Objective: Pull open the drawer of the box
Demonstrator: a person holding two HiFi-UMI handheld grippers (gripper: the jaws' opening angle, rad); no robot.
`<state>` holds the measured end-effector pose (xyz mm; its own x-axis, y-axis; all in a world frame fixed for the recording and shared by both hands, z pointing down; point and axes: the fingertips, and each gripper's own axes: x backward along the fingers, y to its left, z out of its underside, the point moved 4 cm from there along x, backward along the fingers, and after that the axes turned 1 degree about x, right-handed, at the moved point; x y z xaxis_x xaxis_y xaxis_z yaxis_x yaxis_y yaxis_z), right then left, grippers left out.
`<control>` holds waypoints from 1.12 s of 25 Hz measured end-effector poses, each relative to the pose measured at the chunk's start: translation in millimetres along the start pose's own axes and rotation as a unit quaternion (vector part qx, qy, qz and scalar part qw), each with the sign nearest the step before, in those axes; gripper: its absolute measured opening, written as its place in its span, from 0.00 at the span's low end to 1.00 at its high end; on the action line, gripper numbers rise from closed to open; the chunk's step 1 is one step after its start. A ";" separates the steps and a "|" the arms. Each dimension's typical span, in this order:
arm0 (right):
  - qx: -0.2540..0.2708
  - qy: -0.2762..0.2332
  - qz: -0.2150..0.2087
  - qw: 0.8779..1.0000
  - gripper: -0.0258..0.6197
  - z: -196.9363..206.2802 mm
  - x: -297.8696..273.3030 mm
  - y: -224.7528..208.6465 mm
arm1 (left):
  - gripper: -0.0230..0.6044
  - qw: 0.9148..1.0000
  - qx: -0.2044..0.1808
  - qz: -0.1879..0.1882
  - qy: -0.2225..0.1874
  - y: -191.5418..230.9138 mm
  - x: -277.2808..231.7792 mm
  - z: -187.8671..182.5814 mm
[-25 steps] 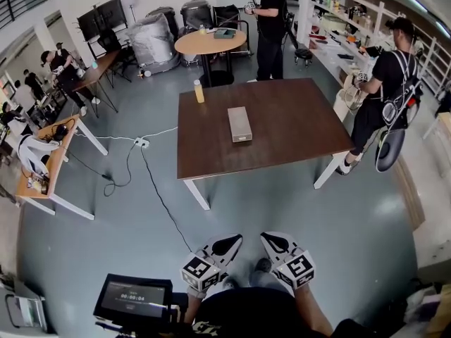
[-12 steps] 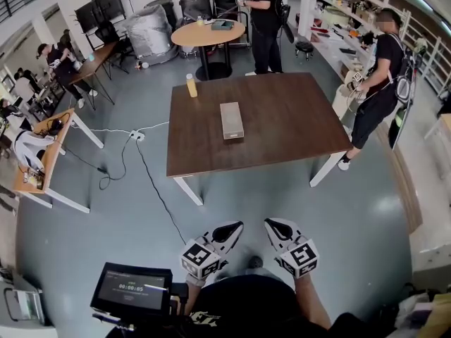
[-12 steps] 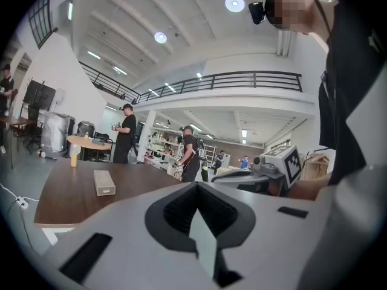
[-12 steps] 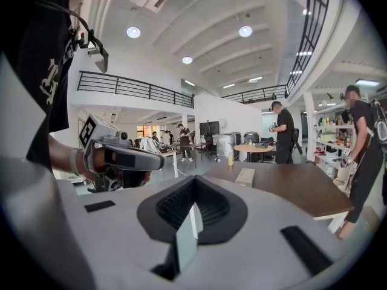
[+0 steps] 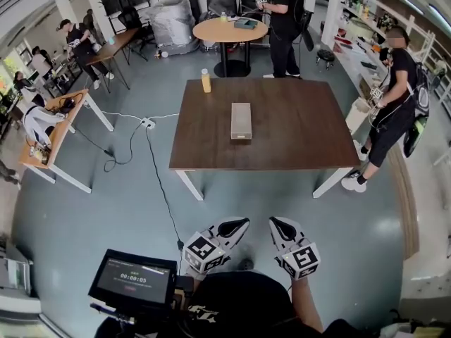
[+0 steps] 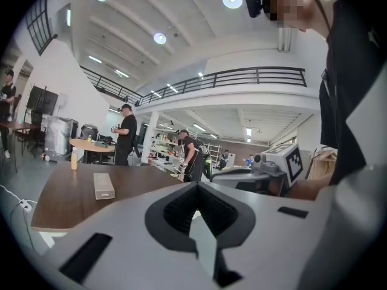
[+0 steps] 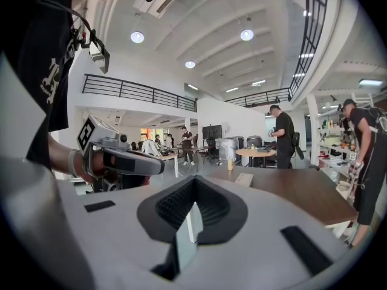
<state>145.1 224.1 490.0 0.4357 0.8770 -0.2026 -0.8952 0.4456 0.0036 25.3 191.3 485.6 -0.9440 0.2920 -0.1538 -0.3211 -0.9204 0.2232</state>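
A grey oblong box (image 5: 241,121) lies near the middle of a brown table (image 5: 296,139), its drawer front facing me and pushed in. The same box shows small in the left gripper view (image 6: 103,186) and in the right gripper view (image 7: 244,179). My left gripper (image 5: 239,225) and right gripper (image 5: 275,224) hang side by side close to my body, over the grey floor and well short of the table. In each gripper view the jaws meet, left (image 6: 195,187) and right (image 7: 195,182), with nothing between them.
An orange bottle (image 5: 206,81) stands at the table's far left corner. One person (image 5: 394,111) stands by the table's right side, another (image 5: 285,20) beside a round table (image 5: 230,29) behind. A cable (image 5: 151,167) and power strip (image 5: 147,123) lie on the floor at left.
I have walked toward the table, which now sits closer and more square in the head view. Both grippers travelled forward with me, still shut. The person at right has shifted.
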 end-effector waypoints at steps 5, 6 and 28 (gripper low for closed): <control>-0.003 0.003 -0.010 1.000 0.02 4.3 4.7 -14.7 | 0.04 1.000 0.009 -0.010 0.004 -7.1 -11.3 7.4; -0.004 0.004 -0.009 1.000 0.02 5.6 5.4 -19.0 | 0.04 1.000 0.011 -0.011 0.006 -7.3 -15.3 8.9; -0.035 0.012 0.002 0.999 0.02 33.0 14.9 -35.9 | 0.04 0.999 0.019 0.035 0.037 -23.9 -30.0 22.3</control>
<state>186.8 227.1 519.2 0.4311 0.8737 -0.2255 -0.9014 0.4280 -0.0648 59.6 210.4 506.3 -0.9566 0.2056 -0.2063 -0.2578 -0.9273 0.2713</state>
